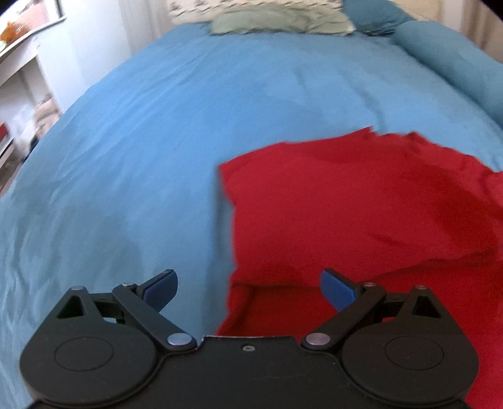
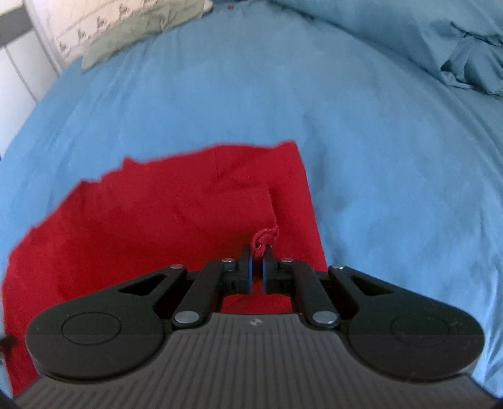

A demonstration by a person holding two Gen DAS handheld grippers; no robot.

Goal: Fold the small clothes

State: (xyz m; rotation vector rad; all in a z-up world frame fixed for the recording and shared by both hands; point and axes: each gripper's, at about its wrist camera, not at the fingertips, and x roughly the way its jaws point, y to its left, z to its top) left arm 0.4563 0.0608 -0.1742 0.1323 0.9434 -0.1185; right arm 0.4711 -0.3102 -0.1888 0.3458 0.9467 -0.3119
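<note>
A small red garment [image 1: 361,207] lies partly folded on a blue bedspread [image 1: 157,141]. My left gripper [image 1: 248,288] is open and empty, hovering over the garment's left edge, with one finger over the blue cover and the other over the red cloth. In the right wrist view the red garment [image 2: 141,220] fills the lower left. My right gripper [image 2: 257,254] is shut on a bunched bit of the garment's red edge [image 2: 265,237], near its right side.
A green and patterned pillow [image 1: 276,19] lies at the head of the bed. Blue pillows [image 1: 456,56] lie at the far right, also in the right wrist view [image 2: 440,41]. White shelves [image 1: 19,78] stand beyond the bed's left edge.
</note>
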